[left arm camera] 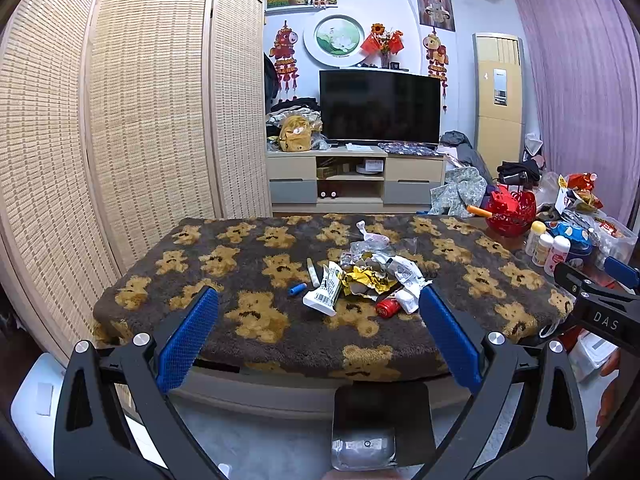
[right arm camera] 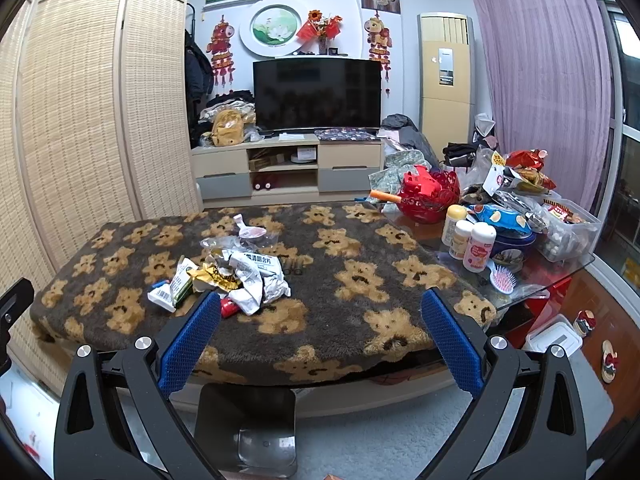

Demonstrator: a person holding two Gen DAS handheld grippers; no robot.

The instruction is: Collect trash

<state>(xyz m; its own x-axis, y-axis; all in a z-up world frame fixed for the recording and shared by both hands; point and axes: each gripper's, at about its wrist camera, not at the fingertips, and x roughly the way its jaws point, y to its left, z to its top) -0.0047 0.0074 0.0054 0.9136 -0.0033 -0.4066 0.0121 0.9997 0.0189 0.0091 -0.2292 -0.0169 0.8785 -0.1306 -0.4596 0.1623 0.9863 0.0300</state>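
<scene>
Trash pile (left arm camera: 366, 280): crumpled white wrappers, gold foil (left arm camera: 366, 278) and clear plastic, heaped mid-table on the bear-print cloth (left arm camera: 256, 320).

Loose items beside it: a blue cap (left arm camera: 296, 290) to its left, a red cap (left arm camera: 387, 307) at its near edge, a white packet (left arm camera: 325, 294) with a barcode leaning off the heap.

Your left gripper (left arm camera: 318, 306): fingers spread wide, holding nothing, above the table's near edge, with the pile between and beyond the blue pads (left arm camera: 188, 340).

Your right gripper (right arm camera: 320, 308): fingers likewise wide apart and empty, and the pile (right arm camera: 228, 276) lies ahead of its left pad (right arm camera: 188, 344).

Bin (left arm camera: 382, 426): dark, open-topped, on the floor below the table's near edge, under both grippers.

Table's right end: red basket (right arm camera: 428, 196), small bottles (right arm camera: 468, 240), snack bags, pink hairbrush (right arm camera: 502, 280).
</scene>
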